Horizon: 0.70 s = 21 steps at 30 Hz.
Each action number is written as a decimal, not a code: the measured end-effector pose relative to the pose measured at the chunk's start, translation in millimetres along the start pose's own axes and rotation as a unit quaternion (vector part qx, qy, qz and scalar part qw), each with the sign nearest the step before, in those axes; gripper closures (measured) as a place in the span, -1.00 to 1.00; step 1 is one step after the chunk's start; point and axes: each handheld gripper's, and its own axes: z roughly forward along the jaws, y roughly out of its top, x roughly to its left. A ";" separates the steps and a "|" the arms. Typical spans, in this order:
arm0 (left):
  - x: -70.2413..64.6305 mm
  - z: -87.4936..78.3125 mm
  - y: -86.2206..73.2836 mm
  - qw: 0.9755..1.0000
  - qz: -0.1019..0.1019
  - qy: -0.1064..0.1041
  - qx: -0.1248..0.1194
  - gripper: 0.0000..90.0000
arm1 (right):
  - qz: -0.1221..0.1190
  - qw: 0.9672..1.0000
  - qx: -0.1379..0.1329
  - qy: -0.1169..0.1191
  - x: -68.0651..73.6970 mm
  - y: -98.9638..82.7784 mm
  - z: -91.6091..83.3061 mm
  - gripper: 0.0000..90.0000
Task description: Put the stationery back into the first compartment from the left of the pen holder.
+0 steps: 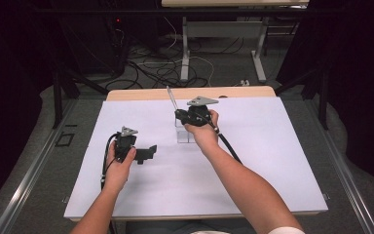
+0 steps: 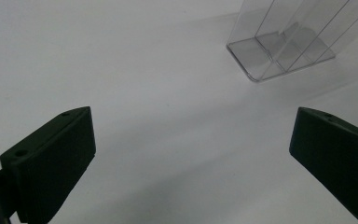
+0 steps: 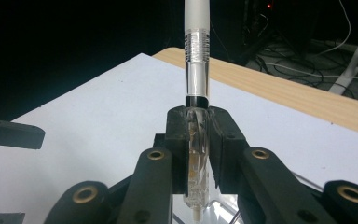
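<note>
Near the middle of the white-covered worktop [image 1: 253, 161], the right gripper [image 1: 187, 115] is held above a clear plastic holder [image 1: 185, 134], its fingers pinching a pen [image 1: 172, 99] that slants up and away toward the far wooden edge. From the high view the pen is only a thin pale line, and the hand covers much of the gripper; the right gripper view makes the grasp plain, the right gripper [image 3: 196, 140] clamping the pen [image 3: 197, 70] by its clear barrel, with the white upper part running off the top of the frame and the tip pointing down toward a corner of clear plastic at the bottom edge. To the left, the left gripper [image 1: 143, 153] sits low over the sheet with its fingers spread and nothing between them. The left gripper view shows the wide gap across bare white surface and the holder [image 2: 279, 51] with its upright dividers, cut off at the top edge.
</note>
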 end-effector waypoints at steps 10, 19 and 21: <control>-0.6 1.1 -0.7 1.000 -0.002 -0.001 0.004 -1.00 | 0.013 1.000 0.023 -0.013 -3.5 -9.0 2.7 0.75; -0.4 1.6 -0.9 1.000 -0.002 -0.001 0.003 -1.00 | 0.024 0.999 0.031 -0.012 -6.5 -11.5 2.7 0.64; -0.5 1.8 -1.0 1.000 -0.002 -0.001 0.004 -1.00 | 0.019 0.999 0.033 -0.013 -5.4 -11.6 1.7 0.59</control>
